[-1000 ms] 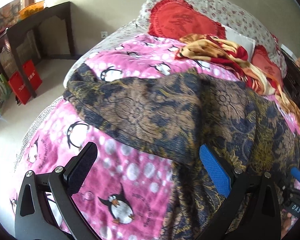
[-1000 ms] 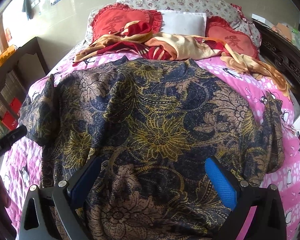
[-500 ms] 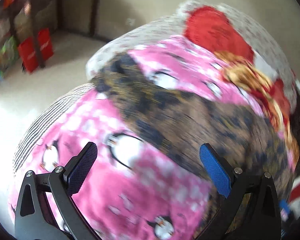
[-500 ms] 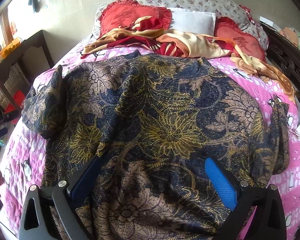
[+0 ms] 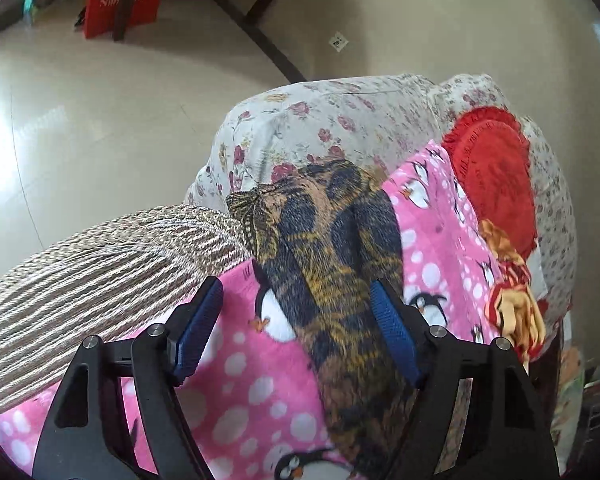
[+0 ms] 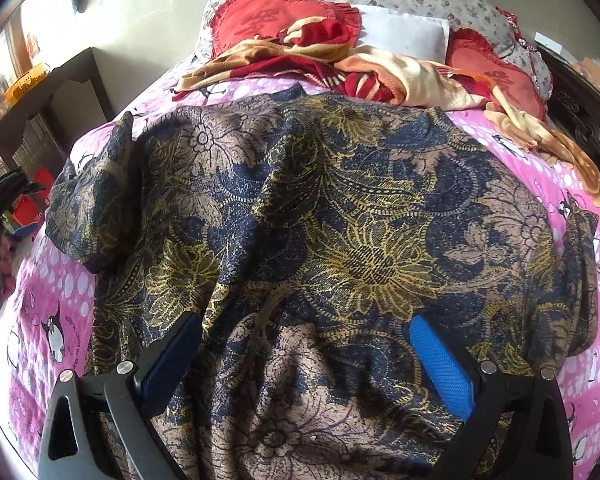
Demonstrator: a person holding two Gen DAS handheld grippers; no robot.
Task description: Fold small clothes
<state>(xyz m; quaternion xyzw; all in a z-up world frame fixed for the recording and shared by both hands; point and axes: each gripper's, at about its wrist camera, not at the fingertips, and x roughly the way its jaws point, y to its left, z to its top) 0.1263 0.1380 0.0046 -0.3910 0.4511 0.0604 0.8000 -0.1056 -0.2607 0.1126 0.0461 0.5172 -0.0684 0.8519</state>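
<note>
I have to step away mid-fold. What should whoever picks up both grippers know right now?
Left gripper: fingers closing around the shirt's left sleeve at the edge of the bed; the cloth lies between them, not yet pinched.
Right gripper: open, over the shirt's lower part, holding nothing.
The shirt lies spread flat on the pink penguin blanket, sleeves out to both sides.
Done: shirt laid out.
Left: every fold. Probably bring the left sleeve in first, then the right, then fold the body.
</note>
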